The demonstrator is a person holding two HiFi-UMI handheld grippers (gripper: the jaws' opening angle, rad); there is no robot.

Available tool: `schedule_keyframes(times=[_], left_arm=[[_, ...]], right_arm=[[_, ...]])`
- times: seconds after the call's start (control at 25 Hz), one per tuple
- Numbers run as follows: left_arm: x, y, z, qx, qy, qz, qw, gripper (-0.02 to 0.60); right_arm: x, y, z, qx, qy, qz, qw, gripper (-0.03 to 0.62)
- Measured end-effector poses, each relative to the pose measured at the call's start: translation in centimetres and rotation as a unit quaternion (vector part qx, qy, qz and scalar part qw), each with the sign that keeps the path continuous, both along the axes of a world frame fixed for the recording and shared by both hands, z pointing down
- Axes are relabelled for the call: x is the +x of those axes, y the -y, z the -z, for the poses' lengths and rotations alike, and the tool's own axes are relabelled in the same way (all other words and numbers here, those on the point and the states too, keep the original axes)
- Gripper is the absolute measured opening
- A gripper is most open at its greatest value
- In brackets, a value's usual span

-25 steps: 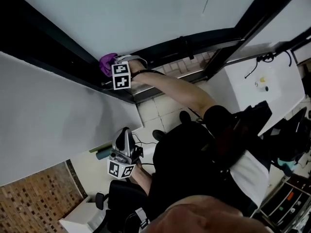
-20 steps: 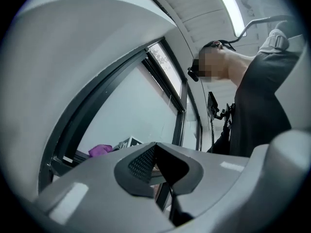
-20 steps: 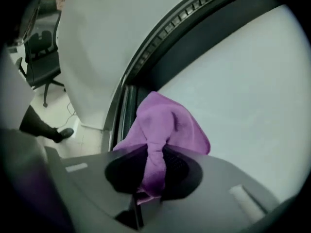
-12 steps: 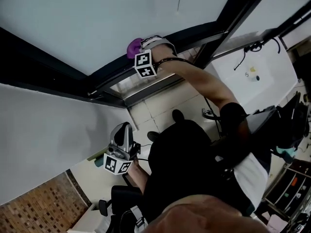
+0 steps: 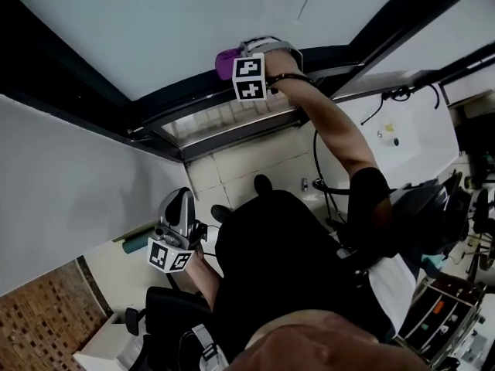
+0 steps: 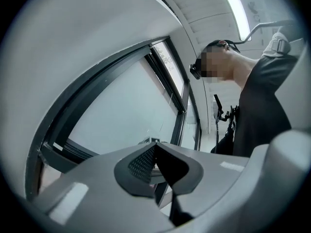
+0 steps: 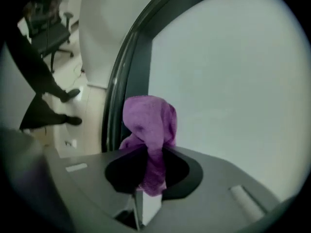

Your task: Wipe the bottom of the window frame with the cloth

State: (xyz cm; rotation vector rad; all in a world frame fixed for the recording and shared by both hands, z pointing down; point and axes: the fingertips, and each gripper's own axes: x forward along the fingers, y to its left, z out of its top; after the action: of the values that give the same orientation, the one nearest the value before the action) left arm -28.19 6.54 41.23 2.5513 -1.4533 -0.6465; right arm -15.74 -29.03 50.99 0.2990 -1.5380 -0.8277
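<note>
Now, R tongs (image 7: 146, 166) clamped on purple cloth (image 7: 148, 123) at window frame (image 5: 193, 100), L tongs (image 6: 155, 152) closed, empty.

Office-like workroom: swivel chair (image 7: 48, 30), tiled floor (image 5: 240, 165), large black-framed window (image 5: 155, 29).

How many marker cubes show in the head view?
2. One cube on the right gripper, clamping the cloth at the window frame; one cube on the left gripper, low beside the person. None looks hidden.

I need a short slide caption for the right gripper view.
Right gripper clamps a purple cloth beside the dark window frame.
</note>
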Motion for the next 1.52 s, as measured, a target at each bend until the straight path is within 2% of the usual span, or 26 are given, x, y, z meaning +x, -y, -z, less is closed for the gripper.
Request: schedule_keyframes(times=[0.12,0.16,0.2,0.28,0.36,0.4,0.44,0.52,0.68,0.76,0.96,1.0,1.08,1.12,1.16,1.24,1.28,1.32,1.36,1.4,1.44,1.48,1.52], left_arm=[[0.8,0.0,0.3,0.007,0.004,-0.008,0.9999,0.0],[1.0,0.1,0.5,0.009,0.006,-0.01,0.9999,0.0],[1.0,0.2,0.5,0.011,0.007,-0.011,0.9999,0.0],[0.8,0.2,0.4,0.009,0.009,-0.01,0.9999,0.0],[0.5,0.1,0.2,0.008,0.009,-0.008,0.9999,0.0],[0.3,0.1,0.1,0.008,0.006,-0.007,0.9999,0.0],[0.2,0.2,0.0,0.008,0.003,-0.006,0.9999,0.0],[0.4,0.4,-0.3,0.007,-0.004,-0.009,0.9999,0.0],[1.6,0.4,0.2,0.012,-0.001,-0.023,0.9997,0.0],[1.8,0.4,0.5,0.014,0.004,-0.028,0.9995,0.0],[1.4,0.4,-0.1,0.001,0.002,-0.024,0.9997,0.0],[1.4,0.4,-0.2,-0.002,0.002,-0.025,0.9997,0.0],[1.5,0.7,-0.3,-0.007,0.006,-0.029,0.9995,0.0],[1.6,0.9,-0.2,-0.007,0.007,-0.031,0.9995,0.0],[1.7,1.2,-0.2,-0.008,0.009,-0.034,0.9994,0.0],[2.1,1.8,-0.2,-0.009,0.012,-0.041,0.9991,0.0],[2.4,2.1,-0.2,-0.009,0.012,-0.046,0.9988,0.0],[2.8,2.4,-0.3,-0.008,0.013,-0.052,0.9986,0.0],[3.2,2.7,-0.3,-0.008,0.012,-0.058,0.9982,0.0],[3.6,3.1,-0.3,-0.009,0.013,-0.064,0.9978,0.0],[4.0,3.4,-0.3,-0.01,0.014,-0.071,0.9973,0.0],[4.5,3.6,-0.1,-0.012,0.017,-0.078,0.9967,0.0],[5.0,3.8,0.1,-0.015,0.02,-0.085,0.9961,0.0]], right_arm=[[0.0,1.0,-3.5,0.091,-0.09,0.029,0.991,0.052],[0.3,0.9,-3.7,0.101,-0.106,0.03,0.989,0.052],[0.8,0.3,-3.8,0.088,-0.117,0.029,0.989,0.049],[1.5,-2.4,-3.8,-0.006,-0.118,0.03,0.993,0.059],[1.2,-5.0,-1.6,-0.104,-0.064,0.037,0.992,0.061],[0.6,-5.2,0.2,-0.121,-0.026,0.04,0.991,0.061],[0.0,-4.7,1.8,-0.118,0.003,0.044,0.992,0.063],[-0.9,-3.0,2.6,-0.092,0.005,0.053,0.994,0.063],[0.0,-0.2,-3.0,-0.025,-0.092,0.071,0.993,0.054],[1.3,-1.0,-3.6,-0.005,-0.111,0.073,0.991,0.055],[4.6,-9.2,-3.2,-0.046,-0.139,0.103,0.984,0.058],[5.8,-11.6,-3.8,-0.067,-0.153,0.112,0.98,0.058],[8.8,-16.6,-5.4,-0.142,-0.176,0.123,0.966,0.061],[10.0,-18.6,-6.1,-0.189,-0.158,0.12,0.962,0.061],[10.7,-20.0,-6.2,-0.234,-0.112,0.11,0.96,0.063],[10.9,-20.5,-4.8,-0.293,0.037,0.062,0.953,0.063],[10.7,-19.8,-3.9,-0.307,0.125,0.027,0.943,0.063],[10.6,-18.7,-3.1,-0.321,0.219,-0.014,0.921,0.063],[10.6,-17.5,-2.9,-0.344,0.318,-0.062,0.881,0.063],[10.5,-16.2,-3.4,-0.378,0.42,-0.117,0.817,0.063],[10.3,-15.2,-4.3,-0.421,0.52,-0.179,0.721,0.063],[10.0,-14.6,-5.8,-0.467,0.607,-0.241,0.596,0.063],[9.6,-14.6,-7.6,-0.508,0.67,-0.292,0.456,0.063]])
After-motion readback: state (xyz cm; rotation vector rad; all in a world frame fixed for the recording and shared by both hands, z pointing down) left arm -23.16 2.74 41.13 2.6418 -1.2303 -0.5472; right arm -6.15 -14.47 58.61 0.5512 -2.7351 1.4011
